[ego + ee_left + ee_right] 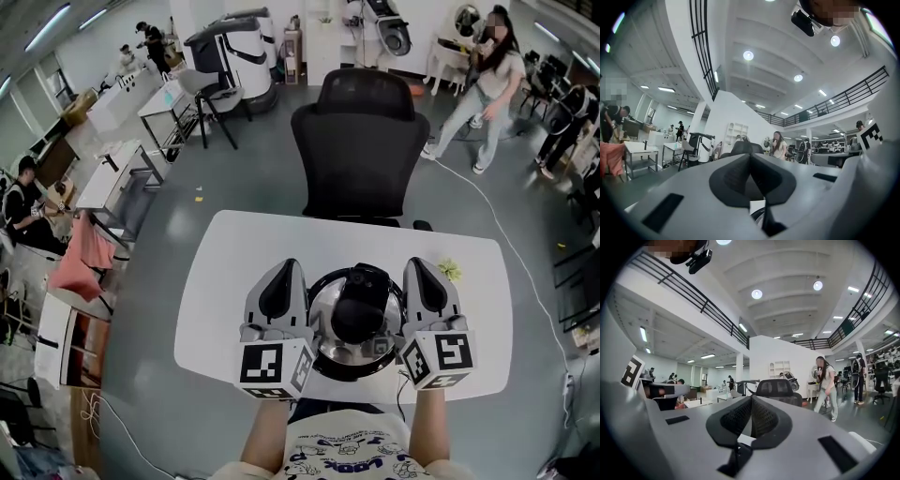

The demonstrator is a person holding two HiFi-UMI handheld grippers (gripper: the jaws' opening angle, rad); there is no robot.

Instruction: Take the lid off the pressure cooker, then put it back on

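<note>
The pressure cooker (330,349) stands on the white table (225,272) near its front edge. Its steel lid (323,309) is on and carries a black handle (360,302). My left gripper (284,266) lies level just left of the cooker, and my right gripper (419,264) lies just right of it. Neither touches the lid. In the left gripper view, the left gripper (750,157) has its black pads pressed together with nothing between them. The right gripper (751,400) looks the same in the right gripper view, shut and holding nothing.
A black office chair (361,141) stands at the table's far edge. A small yellow-green thing (450,270) lies on the table right of my right gripper. A person (483,89) walks at the back right. Desks and more people fill the left side.
</note>
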